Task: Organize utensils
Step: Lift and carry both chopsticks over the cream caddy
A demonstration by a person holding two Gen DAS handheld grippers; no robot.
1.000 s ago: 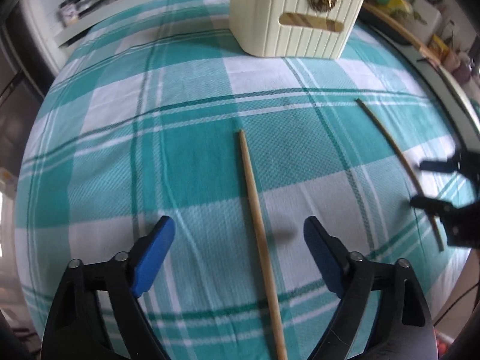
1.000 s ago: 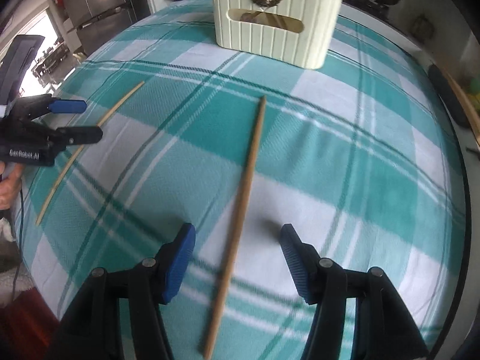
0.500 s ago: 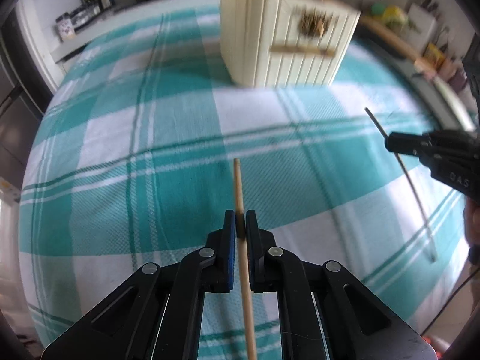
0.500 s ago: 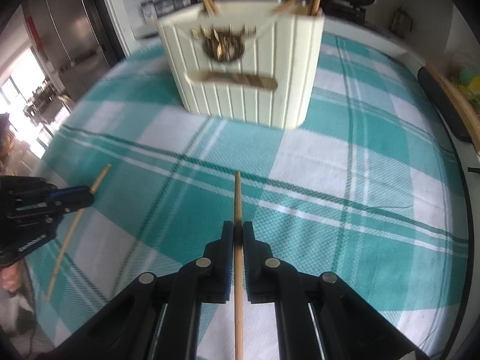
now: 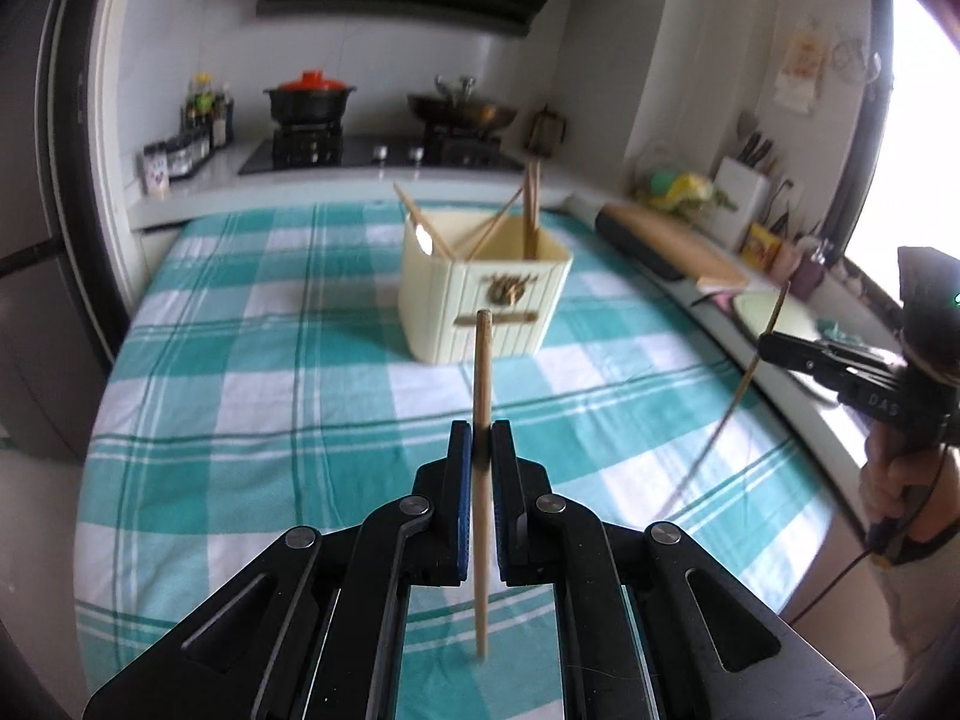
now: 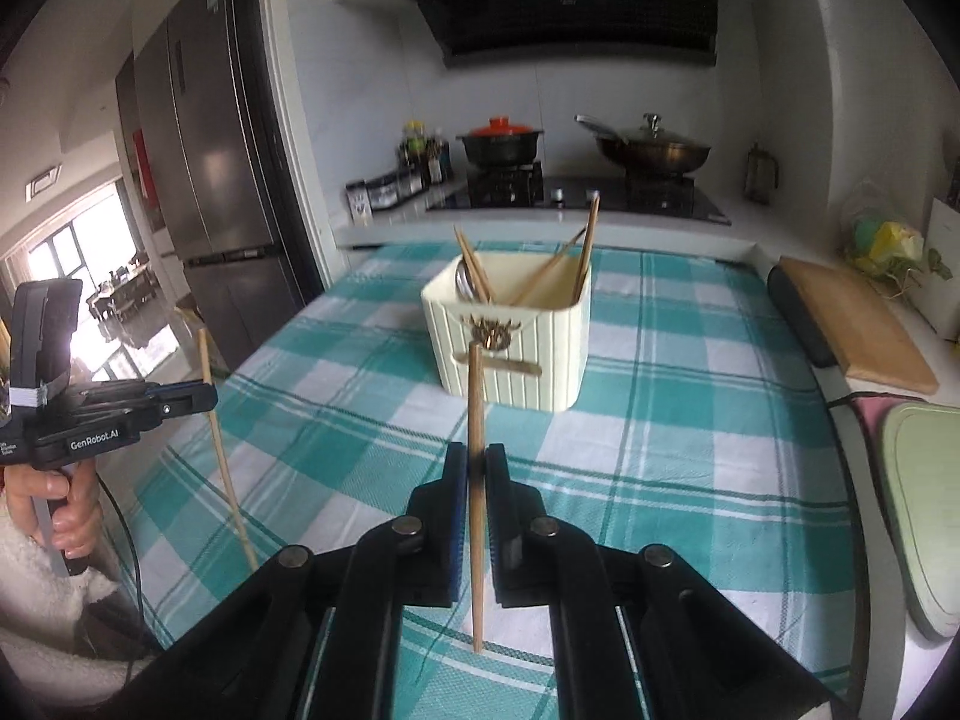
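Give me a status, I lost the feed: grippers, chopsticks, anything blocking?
Left gripper shut on a chopstick. Right gripper shut on another chopstick. Both off the tablecloth. Path to holder open.

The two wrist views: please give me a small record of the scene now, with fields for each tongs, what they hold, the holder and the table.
left tongs: shut on left chopstick, lifted off the cloth
right tongs: shut on right chopstick, also lifted
utensil holder: cream, upright on the cloth, several chopsticks already inside
tablecloth: teal and white check
behind: stove with two pots
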